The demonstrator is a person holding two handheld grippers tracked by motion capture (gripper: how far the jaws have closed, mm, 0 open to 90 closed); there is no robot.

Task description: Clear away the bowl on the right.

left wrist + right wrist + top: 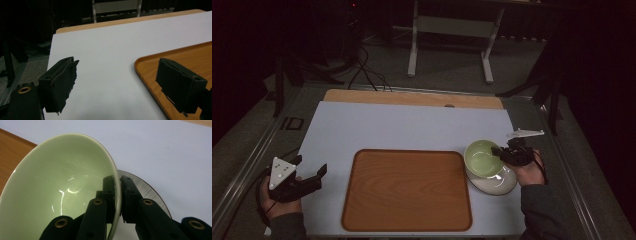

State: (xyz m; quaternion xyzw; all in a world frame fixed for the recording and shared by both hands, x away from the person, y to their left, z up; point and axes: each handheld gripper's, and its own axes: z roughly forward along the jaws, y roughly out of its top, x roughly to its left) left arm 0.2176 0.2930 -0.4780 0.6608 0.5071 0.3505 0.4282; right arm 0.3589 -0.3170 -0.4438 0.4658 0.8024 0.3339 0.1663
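Right gripper (500, 152) pinches green bowl (482, 159) rim, bowl tilted over grey plate (499, 184) just right of wooden tray (407, 190) on desk (412, 127). Left gripper (309, 167) wide, empty, left of tray.

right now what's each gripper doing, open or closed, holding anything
Left gripper: open, holding nothing, beside the wooden tray.
Right gripper: shut on the green bowl, one jaw inside the rim, one outside.
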